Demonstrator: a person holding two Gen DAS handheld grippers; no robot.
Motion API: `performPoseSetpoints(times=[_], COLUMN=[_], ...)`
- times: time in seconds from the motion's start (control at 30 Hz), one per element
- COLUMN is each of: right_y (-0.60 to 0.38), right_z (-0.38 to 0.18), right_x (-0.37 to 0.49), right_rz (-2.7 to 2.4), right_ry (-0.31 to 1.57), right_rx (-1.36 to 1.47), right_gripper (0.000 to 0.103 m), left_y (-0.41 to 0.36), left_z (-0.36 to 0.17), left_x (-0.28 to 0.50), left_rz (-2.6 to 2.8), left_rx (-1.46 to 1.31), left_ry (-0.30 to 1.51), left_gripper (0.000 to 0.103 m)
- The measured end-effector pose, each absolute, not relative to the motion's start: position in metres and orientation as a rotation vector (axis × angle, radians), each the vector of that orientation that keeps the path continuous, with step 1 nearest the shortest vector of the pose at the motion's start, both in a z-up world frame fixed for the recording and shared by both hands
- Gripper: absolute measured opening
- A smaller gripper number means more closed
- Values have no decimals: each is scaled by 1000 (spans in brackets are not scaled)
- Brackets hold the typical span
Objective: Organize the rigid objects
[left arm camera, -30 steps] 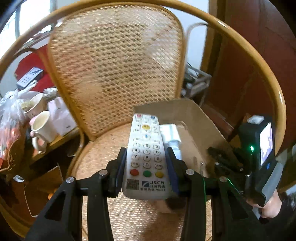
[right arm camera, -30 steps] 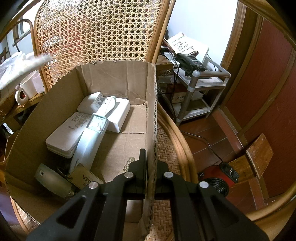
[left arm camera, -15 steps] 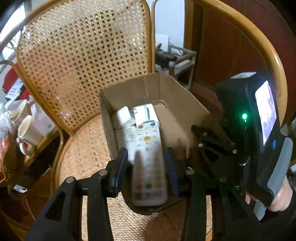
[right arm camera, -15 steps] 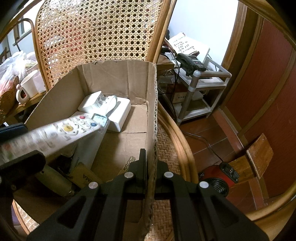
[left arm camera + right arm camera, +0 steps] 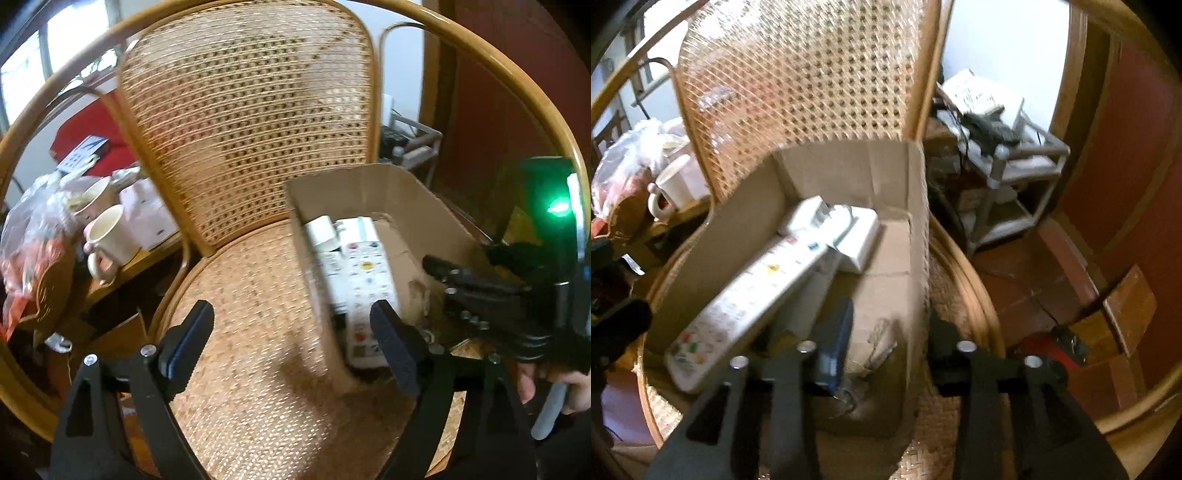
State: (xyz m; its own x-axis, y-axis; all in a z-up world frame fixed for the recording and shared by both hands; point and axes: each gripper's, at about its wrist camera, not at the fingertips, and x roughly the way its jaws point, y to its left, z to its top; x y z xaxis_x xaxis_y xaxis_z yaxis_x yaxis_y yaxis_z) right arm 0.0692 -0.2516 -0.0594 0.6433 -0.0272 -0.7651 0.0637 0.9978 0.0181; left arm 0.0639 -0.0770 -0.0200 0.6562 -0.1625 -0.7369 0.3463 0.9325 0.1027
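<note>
A white remote [image 5: 750, 295] lies inside the cardboard box [image 5: 916, 221] at 3 o'clock on the cane chair [image 5: 258, 314], both grippers' jaws opening and empty; only the right view shows the metal shelf [image 5: 1015, 166].

Woven cane chair [image 5: 243, 122] with a curved bamboo frame, filling most of both views. To the left, a bright window [image 5: 22, 70] and a cluttered side table [image 5: 122, 258] bearing cream mugs [image 5: 107, 236]. To the right, a white wall [image 5: 1004, 40], a grey pipe-frame rack [image 5: 1015, 162], reddish-brown wood panelling [image 5: 1130, 147] and dark red floor tiles [image 5: 1027, 284].
</note>
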Motion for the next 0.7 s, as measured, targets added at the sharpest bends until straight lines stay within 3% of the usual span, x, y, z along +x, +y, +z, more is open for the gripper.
performPoseSetpoints(times=[0.07,0.2,0.27,0.7], right_y=[-247,-241,-240,-225], right_z=[-50,-29,-17,14], right_x=[63,48,39,-30], right_rz=[-43,-24,-18,33], right_ry=[833,761,716,580], right_rx=[33,39,60,35], right_gripper=[69,86,102,103], left_y=[-68,-52,-44,-12], left_z=[-18,-13,-8,9], left_x=[61,48,39,-6], left_rz=[-262,-216,-205,-150], left_rx=[240,235,222,151], left_ry=[791,741,708,583], left_gripper=[91,96,100,103])
